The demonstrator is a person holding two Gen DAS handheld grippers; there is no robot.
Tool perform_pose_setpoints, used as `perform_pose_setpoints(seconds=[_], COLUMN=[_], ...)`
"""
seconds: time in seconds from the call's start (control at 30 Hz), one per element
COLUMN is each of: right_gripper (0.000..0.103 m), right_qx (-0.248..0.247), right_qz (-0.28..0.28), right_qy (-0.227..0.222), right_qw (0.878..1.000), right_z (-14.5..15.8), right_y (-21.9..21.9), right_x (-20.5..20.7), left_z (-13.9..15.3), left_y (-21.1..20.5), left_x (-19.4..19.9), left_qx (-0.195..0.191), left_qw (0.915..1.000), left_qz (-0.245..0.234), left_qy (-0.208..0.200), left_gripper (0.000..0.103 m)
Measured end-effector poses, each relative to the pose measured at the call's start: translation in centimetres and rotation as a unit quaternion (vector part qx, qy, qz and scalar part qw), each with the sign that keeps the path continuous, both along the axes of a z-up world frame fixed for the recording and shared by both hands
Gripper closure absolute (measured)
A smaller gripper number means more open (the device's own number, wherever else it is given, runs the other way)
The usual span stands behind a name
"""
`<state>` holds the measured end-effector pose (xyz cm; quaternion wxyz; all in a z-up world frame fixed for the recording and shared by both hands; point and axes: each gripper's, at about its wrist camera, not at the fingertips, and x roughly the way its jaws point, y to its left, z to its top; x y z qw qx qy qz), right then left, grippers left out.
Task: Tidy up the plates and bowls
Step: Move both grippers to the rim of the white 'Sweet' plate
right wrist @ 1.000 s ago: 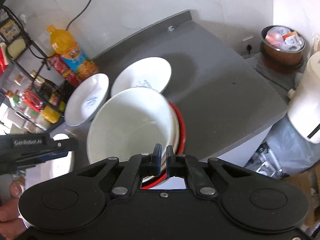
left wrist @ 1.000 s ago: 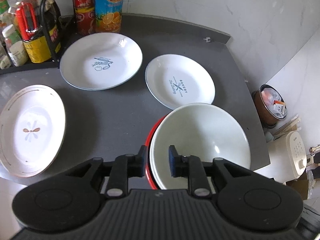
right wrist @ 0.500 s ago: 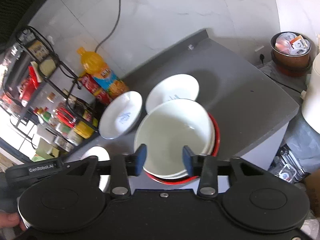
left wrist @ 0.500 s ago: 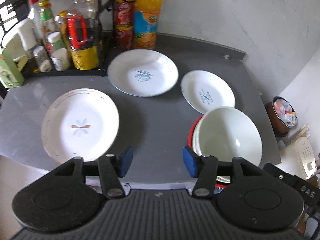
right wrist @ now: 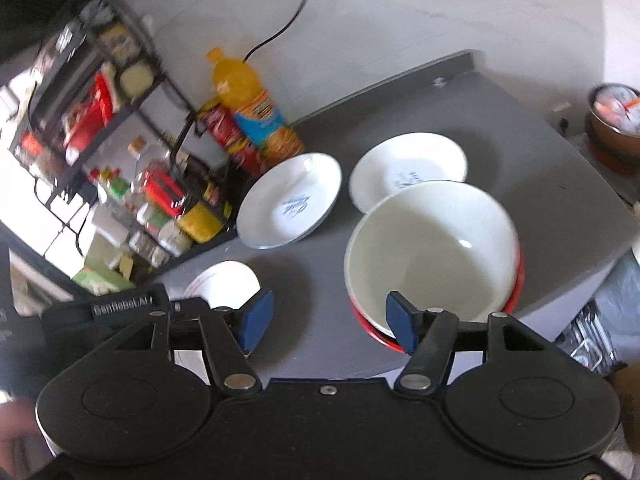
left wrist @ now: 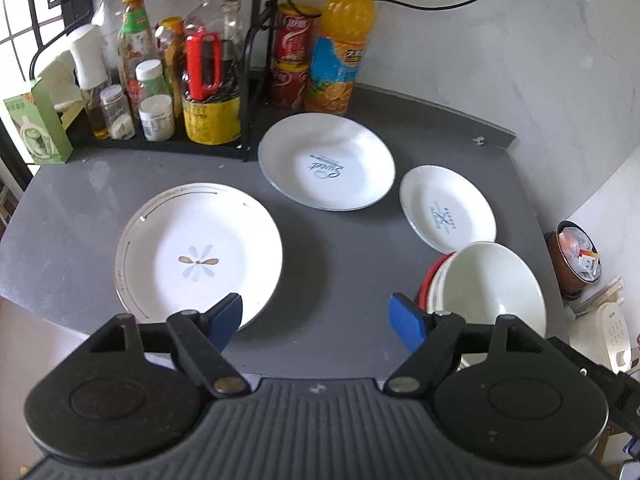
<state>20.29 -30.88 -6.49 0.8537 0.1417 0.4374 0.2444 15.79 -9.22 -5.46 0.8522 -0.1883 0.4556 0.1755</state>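
Observation:
A stack of white bowls (left wrist: pixel 492 284) (right wrist: pixel 432 248) rests in a red one at the grey counter's (left wrist: pixel 332 240) front right corner. Three white plates lie apart: a flower plate (left wrist: pixel 198 256) (right wrist: pixel 222 284) at front left, a "Sweet" plate (left wrist: pixel 326 160) (right wrist: pixel 290 200) at the back, a smaller "Bakery" plate (left wrist: pixel 446 208) (right wrist: pixel 408 164) behind the bowls. My left gripper (left wrist: pixel 316 320) hovers above the counter's front edge, jaws opening, nothing between them. My right gripper (right wrist: pixel 328 322) hangs just left of the bowl stack, jaws opening and empty.
A black wire rack (left wrist: pixel 248 92) with bottles and jars fills the back left. An orange juice bottle (left wrist: pixel 340 44) and red cans (left wrist: pixel 290 64) stand beside it. Off the counter's right edge are a brown pot (left wrist: pixel 576 256) and a white appliance (left wrist: pixel 612 336).
Both grippers let go of the white bowl's rim, opened wide and drew back and up from the stack. The left view swung left to show the flower plate and rack.

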Motion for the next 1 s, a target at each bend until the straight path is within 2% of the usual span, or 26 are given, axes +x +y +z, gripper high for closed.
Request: perform_pose_setpoints(seconds=[0.07, 0.13, 0.23, 0.47, 0.67, 0.8, 1.0], right_gripper=[0.036, 0.034, 0.032, 0.030, 0.030, 0.030, 0.030], right_qx=[-0.013, -0.021, -0.029, -0.045, -0.051, -0.060, -0.049], right_qz=[0.012, 0.021, 0.033, 0.028, -0.004, -0.026, -0.063], right_qy=[-0.002, -0.002, -0.004, 0.009, 0.021, 0.021, 0.021], right_qw=[1.000, 1.000, 0.999, 0.999, 0.998, 0.998, 0.997], right_z=[0.2, 0.3, 0.3, -1.1, -2.1, -2.8, -3.4], right_y=[1.6, 3.3, 5.2, 9.2, 11.4, 12.7, 13.3], right_x=[0.4, 0.7, 1.1, 2.5, 4.3, 5.7, 8.3], left_z=[-0.5, -0.5, -0.5, -1.7, -2.8, -3.6, -5.1], left_y=[1.2, 2.2, 3.9, 8.9, 12.7, 14.4, 15.8], left_x=[0.1, 0.1, 0.2, 0.9, 2.5, 4.6, 8.0], left_qx=[-0.015, -0.025, -0.010, -0.007, -0.011, -0.035, -0.030], left_qw=[0.9998, 0.9996, 0.9999, 0.9996, 0.9994, 0.9986, 0.9972], left_qz=[0.010, 0.009, 0.013, 0.017, 0.010, -0.012, -0.046], left_qy=[0.011, 0.005, 0.006, 0.019, 0.031, 0.037, 0.051], left_gripper=[0.024, 0.024, 0.024, 0.024, 0.024, 0.024, 0.024])
